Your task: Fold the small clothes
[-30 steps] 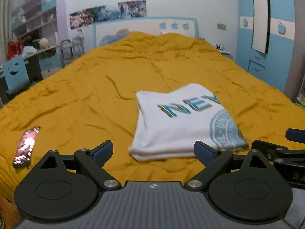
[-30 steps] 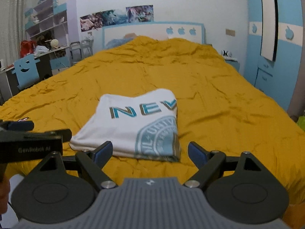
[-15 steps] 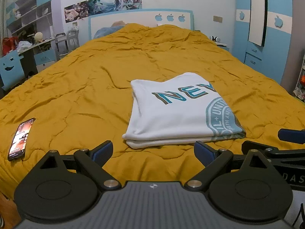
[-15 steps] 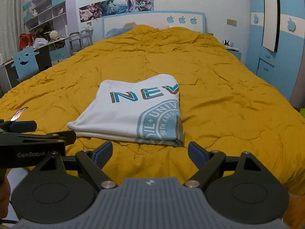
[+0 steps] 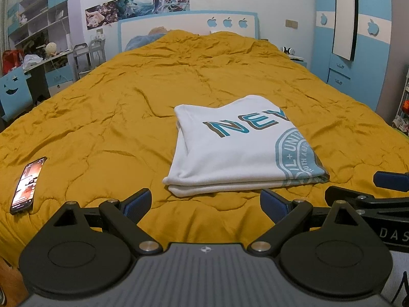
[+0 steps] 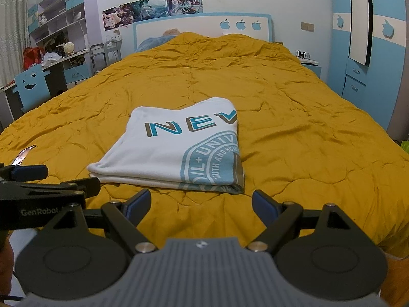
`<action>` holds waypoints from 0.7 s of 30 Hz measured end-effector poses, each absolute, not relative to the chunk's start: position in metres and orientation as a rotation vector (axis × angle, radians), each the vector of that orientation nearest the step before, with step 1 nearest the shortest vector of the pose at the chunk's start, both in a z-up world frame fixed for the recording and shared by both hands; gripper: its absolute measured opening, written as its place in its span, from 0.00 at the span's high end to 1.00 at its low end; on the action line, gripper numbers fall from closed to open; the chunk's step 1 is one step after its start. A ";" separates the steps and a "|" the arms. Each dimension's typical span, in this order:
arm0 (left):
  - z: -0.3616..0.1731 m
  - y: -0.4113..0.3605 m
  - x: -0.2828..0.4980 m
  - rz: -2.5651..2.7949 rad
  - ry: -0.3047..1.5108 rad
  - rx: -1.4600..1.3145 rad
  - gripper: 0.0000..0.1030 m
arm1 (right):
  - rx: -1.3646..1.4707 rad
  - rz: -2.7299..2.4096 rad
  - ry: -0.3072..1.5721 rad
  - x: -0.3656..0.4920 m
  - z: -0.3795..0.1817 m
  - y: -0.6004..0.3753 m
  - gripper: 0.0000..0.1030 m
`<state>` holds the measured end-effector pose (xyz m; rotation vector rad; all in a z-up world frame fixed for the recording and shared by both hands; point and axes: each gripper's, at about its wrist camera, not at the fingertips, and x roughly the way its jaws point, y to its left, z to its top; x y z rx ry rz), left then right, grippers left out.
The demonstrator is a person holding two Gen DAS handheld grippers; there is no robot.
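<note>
Where the mustard-yellow quilted bedspread [image 5: 107,117] dips into soft creases near the foot of the bed, a white cotton T-shirt [image 5: 237,153] lies folded into a flat, layered rectangle, its stacked edges facing the cameras and its top face printed with teal block letters "NEV" and part of a round teal seal. Both views show the shirt lying free on the cover, touched by neither tool [image 6: 179,148]. Just short of its near edge, the left gripper [image 5: 205,203] hovers with its blue-padded black fingers [image 5: 136,202] spread wide and holding nothing; the right gripper [image 6: 200,202] hangs likewise, its fingers [image 6: 263,203] parted and empty. Each camera catches the other tool at its margin: the left view shows the right one's black arm at the right edge, the right view shows the left one's arm marked "GenRobot" at the left edge. A glossy black smartphone [image 5: 26,183] with a lit screen rests on the cover well to the left of the shirt; the left view shows it whole, the right view only a sliver [image 6: 23,156]. Beyond stand a white and blue headboard [image 6: 204,29] with apple cut-outs, a cluttered desk [image 6: 64,60] and a blue wardrobe [image 6: 370,51].
</note>
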<state>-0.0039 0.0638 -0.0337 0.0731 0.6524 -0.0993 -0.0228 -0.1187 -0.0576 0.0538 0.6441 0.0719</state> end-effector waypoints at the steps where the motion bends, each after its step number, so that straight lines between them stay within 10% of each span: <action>1: -0.034 0.064 -0.004 -0.100 0.653 0.073 0.00 | 0.053 0.073 0.645 -0.023 -0.058 -0.119 0.20; 21: -0.035 0.063 -0.004 -0.101 0.652 0.075 0.00 | 0.053 0.073 0.645 -0.025 -0.058 -0.118 0.20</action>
